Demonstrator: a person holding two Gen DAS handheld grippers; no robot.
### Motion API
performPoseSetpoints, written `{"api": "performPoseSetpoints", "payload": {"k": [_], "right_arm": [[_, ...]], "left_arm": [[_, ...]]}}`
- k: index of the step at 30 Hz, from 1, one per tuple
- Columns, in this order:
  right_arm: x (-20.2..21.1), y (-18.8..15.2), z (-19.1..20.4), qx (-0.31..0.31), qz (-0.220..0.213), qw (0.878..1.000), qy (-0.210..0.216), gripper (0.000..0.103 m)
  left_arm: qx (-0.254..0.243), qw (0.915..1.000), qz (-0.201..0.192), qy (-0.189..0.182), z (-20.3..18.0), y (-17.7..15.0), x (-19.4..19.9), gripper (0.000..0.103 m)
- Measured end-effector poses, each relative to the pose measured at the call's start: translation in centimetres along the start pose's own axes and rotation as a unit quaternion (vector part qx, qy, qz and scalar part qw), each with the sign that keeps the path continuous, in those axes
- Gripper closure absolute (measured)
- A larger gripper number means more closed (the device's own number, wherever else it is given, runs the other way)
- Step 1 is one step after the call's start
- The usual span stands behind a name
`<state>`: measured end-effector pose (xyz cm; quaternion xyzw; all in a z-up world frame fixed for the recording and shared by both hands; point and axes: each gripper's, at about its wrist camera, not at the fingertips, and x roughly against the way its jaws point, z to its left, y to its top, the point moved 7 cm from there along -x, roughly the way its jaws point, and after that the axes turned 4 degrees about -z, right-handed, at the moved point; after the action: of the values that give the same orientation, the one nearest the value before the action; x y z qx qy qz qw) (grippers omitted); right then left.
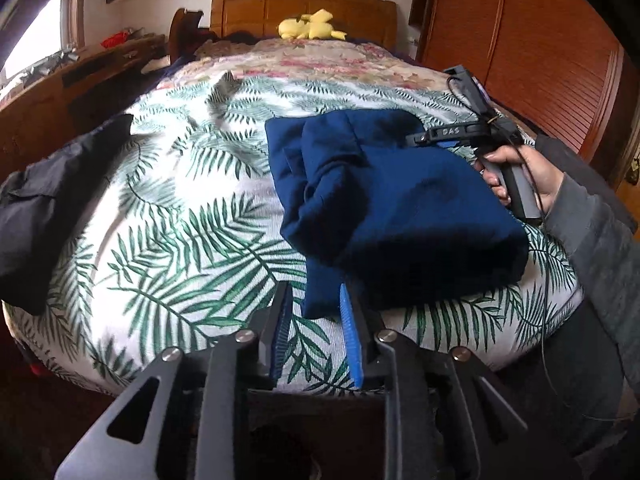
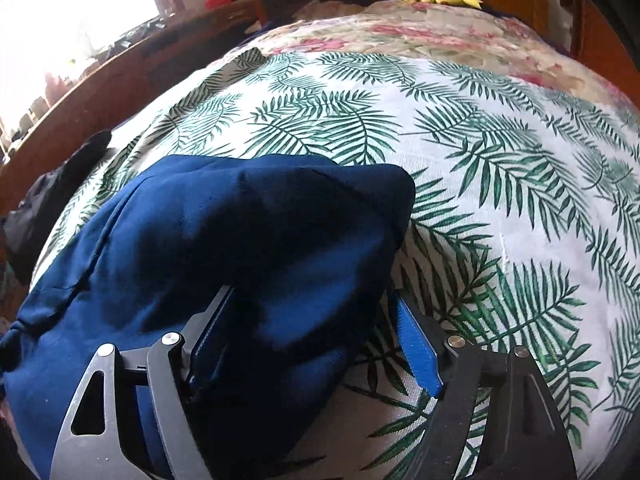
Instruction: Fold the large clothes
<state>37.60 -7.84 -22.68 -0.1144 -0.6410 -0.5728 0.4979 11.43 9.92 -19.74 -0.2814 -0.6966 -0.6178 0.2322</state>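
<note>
The left gripper (image 1: 316,300) is seen with its jaws a little apart; a lower corner of the folded navy garment (image 1: 384,208) lies between the blue pads, but whether it is pressed by them cannot be told. The right gripper (image 2: 316,312) is held with its jaws wide apart, the near edge of the navy garment (image 2: 224,240) bulging between them without being clamped. The garment is spread just ahead of both pairs of jaws on the palm-leaf sheet (image 1: 180,216) of the bed. In the left wrist view, the right gripper's handle is gripped by a hand (image 1: 516,176) in a grey sleeve, at the garment's right edge. Left of the jaws, well apart from the navy garment, a black garment (image 1: 44,208) is laid on the bed edge. Beyond, a floral quilt (image 1: 320,60) is seen, and farthest off a yellow plush toy (image 1: 310,26) rests against the wooden headboard (image 1: 256,8).
</note>
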Motion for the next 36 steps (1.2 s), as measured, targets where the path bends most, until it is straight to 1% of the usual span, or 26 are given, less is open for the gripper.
{"api": "performPoseSetpoints", "payload": {"k": [3, 7, 13, 14, 15, 17, 18, 19, 20, 21, 22, 23, 24, 25, 27, 29, 33, 36], "right_arm": [[0.0, -0.2, -0.1, -0.008, -0.001, 1.000, 0.006, 0.024], [-0.2, -0.4, -0.1, -0.014, 0.001, 1.000, 0.013, 0.024], [-0.5, -0.3, -0.3, -0.025, 0.001, 0.999, 0.036, 0.024], [-0.5, -0.3, -0.3, -0.028, 0.001, 0.999, 0.042, 0.025], [-0.6, -0.3, -0.2, -0.031, 0.002, 0.998, 0.050, 0.028], [-0.8, -0.2, -0.1, -0.050, 0.005, 0.996, 0.079, 0.036], [-0.8, -0.1, 0.0, -0.055, 0.004, 0.995, 0.085, 0.040], [-0.8, -0.1, 0.2, -0.059, 0.003, 0.994, 0.095, 0.049], [-0.7, 0.1, 0.4, -0.058, -0.003, 0.993, 0.102, 0.064], [-0.4, 0.3, 0.7, -0.056, -0.010, 0.993, 0.108, 0.070], [0.0, 0.5, 0.8, -0.053, -0.018, 0.993, 0.105, 0.083], [0.5, 0.8, 0.8, -0.050, -0.030, 0.993, 0.100, 0.088], [1.1, 1.1, 0.8, -0.052, -0.042, 0.993, 0.102, 0.089], [1.8, 1.3, 0.9, -0.053, -0.058, 0.992, 0.101, 0.091], [3.5, 1.9, 1.6, -0.047, -0.089, 0.991, 0.091, 0.095], [5.1, 2.5, 2.7, -0.041, -0.116, 0.989, 0.079, 0.097], [6.9, 3.9, 4.8, -0.027, -0.143, 0.988, 0.054, 0.097], [8.0, 5.4, 6.9, -0.007, -0.155, 0.987, 0.042, 0.098]], "left_arm": [[0.004, 0.9999, 0.006, -0.011, -0.3, 0.0, -0.8, 0.079], [0.003, 0.9999, 0.013, -0.008, -0.3, -0.1, -1.7, 0.078], [0.011, 0.9997, 0.020, -0.012, -0.1, -0.2, -2.6, 0.077], [0.013, 0.9996, 0.020, -0.013, -0.1, -0.3, -2.7, 0.077], [0.017, 0.9996, 0.020, -0.013, 0.0, -0.4, -2.9, 0.077], [0.033, 0.9992, 0.015, -0.019, 0.1, -0.5, -3.0, 0.077], [0.038, 0.9989, 0.010, -0.024, 0.1, -0.4, -3.1, 0.077], [0.036, 0.9989, 0.006, -0.029, -0.1, -0.5, -3.0, 0.077], [0.032, 0.9989, 0.004, -0.034, -0.3, -0.5, -3.1, 0.077], [0.022, 0.9991, 0.002, -0.035, -0.5, -0.5, -3.1, 0.086], [0.020, 0.9992, -0.002, -0.035, -0.5, -0.4, -3.0, 0.096], [0.023, 0.9990, -0.013, -0.035, -0.4, -0.1, -2.7, 0.097], [0.036, 0.9980, -0.035, -0.039, -0.1, 0.4, -1.9, 0.098], [0.043, 0.9972, -0.045, -0.042, 0.1, 0.7, -1.5, 0.098], [0.042, 0.9967, -0.055, -0.042, 0.2, 1.2, -0.9, 0.099], [0.043, 0.9959, -0.066, -0.044, 0.6, 1.6, -0.3, 0.099], [0.043, 0.9939, -0.093, -0.042, 2.4, 2.9, 1.1, 0.100], [0.046, 0.9912, -0.120, -0.030, 5.3, 4.7, 2.9, 0.100]]}}
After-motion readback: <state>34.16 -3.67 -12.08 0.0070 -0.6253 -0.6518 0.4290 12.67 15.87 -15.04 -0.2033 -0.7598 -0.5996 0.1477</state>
